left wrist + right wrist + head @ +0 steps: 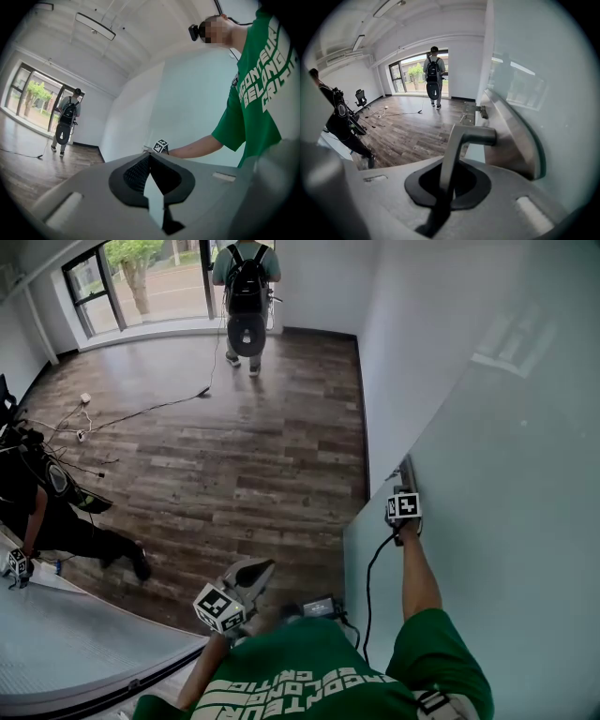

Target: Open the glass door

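In the head view, the right claw (405,489) is holding the metal handle (409,469) at the left edge of the glass door (506,521). In the left gripper view, the left claw (150,159) is staying shut on nothing. In the right gripper view, the jaws are squeezing the handle (458,140) beside the glass.
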`<state>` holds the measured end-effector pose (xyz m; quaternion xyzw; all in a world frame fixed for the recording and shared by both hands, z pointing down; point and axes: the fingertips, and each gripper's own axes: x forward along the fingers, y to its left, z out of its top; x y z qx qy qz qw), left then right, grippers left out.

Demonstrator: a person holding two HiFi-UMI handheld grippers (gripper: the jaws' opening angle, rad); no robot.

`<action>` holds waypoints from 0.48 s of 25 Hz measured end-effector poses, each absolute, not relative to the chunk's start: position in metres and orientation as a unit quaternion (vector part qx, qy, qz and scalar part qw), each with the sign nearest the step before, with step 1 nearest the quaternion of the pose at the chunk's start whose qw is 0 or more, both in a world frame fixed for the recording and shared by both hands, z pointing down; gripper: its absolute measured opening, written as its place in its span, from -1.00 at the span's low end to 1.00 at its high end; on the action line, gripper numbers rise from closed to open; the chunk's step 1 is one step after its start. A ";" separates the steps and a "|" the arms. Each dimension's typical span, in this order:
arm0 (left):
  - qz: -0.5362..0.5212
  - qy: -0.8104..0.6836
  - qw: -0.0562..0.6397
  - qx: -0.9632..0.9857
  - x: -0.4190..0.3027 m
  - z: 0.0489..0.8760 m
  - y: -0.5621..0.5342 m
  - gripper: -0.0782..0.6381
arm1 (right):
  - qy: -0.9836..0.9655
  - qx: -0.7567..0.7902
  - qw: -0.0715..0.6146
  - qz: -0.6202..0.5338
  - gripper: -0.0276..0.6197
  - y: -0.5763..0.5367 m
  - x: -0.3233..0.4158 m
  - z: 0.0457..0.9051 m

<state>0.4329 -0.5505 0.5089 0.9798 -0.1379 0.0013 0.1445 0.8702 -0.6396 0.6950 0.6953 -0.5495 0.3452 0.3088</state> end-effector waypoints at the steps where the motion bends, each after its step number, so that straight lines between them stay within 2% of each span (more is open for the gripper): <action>1: 0.002 -0.138 0.144 0.980 0.432 0.509 -0.551 -0.73 | -0.549 0.696 0.309 0.345 -0.93 -0.640 0.870 0.694; 11: 0.010 -0.150 0.142 0.978 0.419 0.509 -0.556 -0.73 | -0.535 0.706 0.305 0.352 -0.92 -0.638 0.876 0.690; 12: 0.010 -0.154 0.142 0.978 0.416 0.509 -0.557 -0.73 | -0.532 0.706 0.299 0.359 -0.78 -0.636 0.875 0.688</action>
